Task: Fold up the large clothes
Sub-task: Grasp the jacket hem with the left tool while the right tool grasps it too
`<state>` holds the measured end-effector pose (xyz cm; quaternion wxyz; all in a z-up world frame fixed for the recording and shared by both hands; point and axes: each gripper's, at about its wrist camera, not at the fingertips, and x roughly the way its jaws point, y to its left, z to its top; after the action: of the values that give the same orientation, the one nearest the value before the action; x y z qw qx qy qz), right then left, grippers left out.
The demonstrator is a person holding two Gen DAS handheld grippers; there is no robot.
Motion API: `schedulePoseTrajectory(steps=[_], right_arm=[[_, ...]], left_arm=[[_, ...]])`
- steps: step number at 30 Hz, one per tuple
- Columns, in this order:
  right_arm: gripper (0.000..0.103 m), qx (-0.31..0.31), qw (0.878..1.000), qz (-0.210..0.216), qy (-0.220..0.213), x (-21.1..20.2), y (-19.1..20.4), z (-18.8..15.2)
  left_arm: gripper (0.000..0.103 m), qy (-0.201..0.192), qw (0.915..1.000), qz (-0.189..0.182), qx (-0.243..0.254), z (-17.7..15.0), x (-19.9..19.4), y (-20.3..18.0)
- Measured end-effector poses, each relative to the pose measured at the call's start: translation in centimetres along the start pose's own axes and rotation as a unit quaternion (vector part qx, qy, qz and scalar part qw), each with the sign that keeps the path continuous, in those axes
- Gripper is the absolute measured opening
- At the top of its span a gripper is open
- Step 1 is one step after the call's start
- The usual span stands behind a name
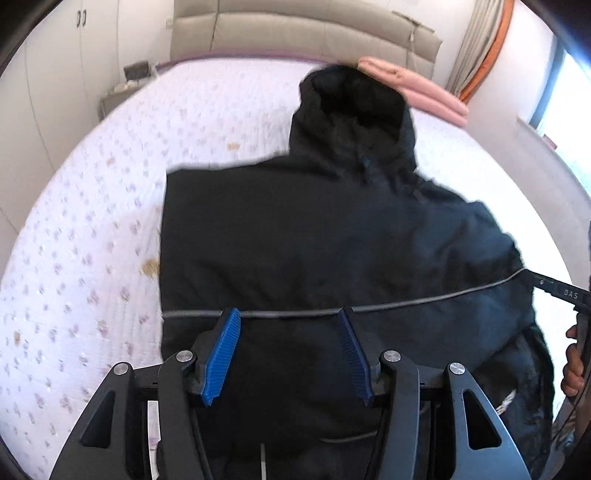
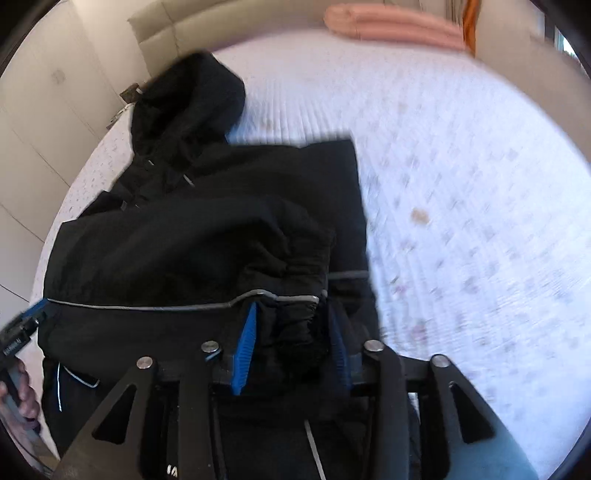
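Note:
A large black hooded jacket (image 1: pixel 314 229) lies on the bed, hood (image 1: pixel 351 99) pointing to the headboard, a grey reflective stripe across it. My left gripper (image 1: pixel 288 317) hovers over the jacket's lower part with its blue pads (image 1: pixel 221 354) spread apart and nothing between them. My right gripper (image 2: pixel 291 317) is shut on a bunched fold of the jacket (image 2: pixel 184 236), with fabric filling the gap between its blue pads (image 2: pixel 245 347). The right gripper also shows at the right edge of the left wrist view (image 1: pixel 554 290).
The bed (image 1: pixel 110 221) has a white quilt with small purple flowers. A folded pink blanket (image 1: pixel 417 88) lies near the beige headboard (image 1: pixel 295 33). A nightstand (image 1: pixel 122 92) and white wardrobes stand at the left, curtains (image 1: pixel 480 48) and a window at the right.

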<state>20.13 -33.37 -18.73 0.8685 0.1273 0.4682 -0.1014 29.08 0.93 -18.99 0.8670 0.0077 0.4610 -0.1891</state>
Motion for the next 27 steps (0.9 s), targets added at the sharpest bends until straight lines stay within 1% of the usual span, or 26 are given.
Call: schedulePoseTrajectory(steps=[1,2,4,6,8,9,10,12,13,14,15,16,19,22,24,26,27], right_arm=[[0.043,-0.01,1.0,-0.011,-0.012,-0.8,0.5,0.3],[0.043,-0.026,0.999,-0.015,-0.031,-2.4,1.6,0.8],[0.044,-0.042,0.998,0.008,-0.053,-4.3,3.4,1.7],[0.049,-0.062,0.996,0.021,-0.062,-4.8,5.7,2.5],[0.05,-0.087,0.994,0.031,-0.054,-3.7,8.2,3.0],[0.05,-0.103,0.993,0.027,-0.042,-2.3,9.7,3.0],[0.05,-0.11,0.993,0.024,-0.033,-1.2,10.4,3.0],[0.05,-0.124,0.992,0.022,0.004,1.9,11.7,2.4],[0.05,-0.13,0.991,0.013,0.022,3.5,12.2,2.0],[0.05,-0.133,0.99,-0.002,0.05,5.6,12.3,1.4],[0.05,-0.131,0.989,-0.006,0.073,7.2,12.1,0.9],[0.05,-0.128,0.989,-0.002,0.08,8.1,11.9,0.6],[0.05,-0.136,0.989,-0.004,0.063,8.0,11.5,0.0],[0.049,-0.136,0.988,0.0,0.069,7.7,11.2,0.3],[0.05,-0.127,0.989,0.011,0.072,6.9,10.7,0.9],[0.05,-0.121,0.991,0.019,0.05,5.4,10.2,1.4],[0.05,-0.119,0.992,0.012,0.035,4.3,9.6,1.7]], left_arm=[[0.057,-0.011,0.9999,-0.003,0.003,0.3,-1.0,-0.2],[0.057,-0.018,0.9998,-0.008,0.004,0.7,-1.7,-0.4],[0.057,-0.029,0.9993,-0.021,0.007,1.5,-2.7,-1.2],[0.057,-0.032,0.9991,-0.026,0.011,2.1,-2.7,-1.8],[0.057,-0.028,0.9995,-0.009,0.014,2.4,-1.7,-2.3],[0.057,-0.022,0.9997,-0.005,0.011,2.5,-1.0,-2.4],[0.057,-0.011,0.9999,-0.007,0.006,2.5,0.0,-2.6],[0.057,0.014,0.9999,-0.008,0.002,1.8,2.2,-2.7],[0.057,0.033,0.9994,0.003,0.004,1.2,3.6,-2.8],[0.057,0.046,0.9988,0.015,0.006,0.8,4.5,-2.9],[0.057,0.05,0.9982,0.03,0.015,0.2,5.3,-3.2],[0.057,0.048,0.9976,0.041,0.027,-0.2,5.7,-3.5],[0.057,0.05,0.9959,0.063,0.041,-0.3,5.9,-4.3],[0.057,0.051,0.9964,0.056,0.039,0.1,5.5,-4.2],[0.057,0.046,0.997,0.045,0.044,0.4,4.3,-4.2],[0.057,0.024,0.9981,0.032,0.046,0.9,2.5,-4.2],[0.057,0.016,0.9983,0.029,0.048,1.2,1.8,-4.2]])
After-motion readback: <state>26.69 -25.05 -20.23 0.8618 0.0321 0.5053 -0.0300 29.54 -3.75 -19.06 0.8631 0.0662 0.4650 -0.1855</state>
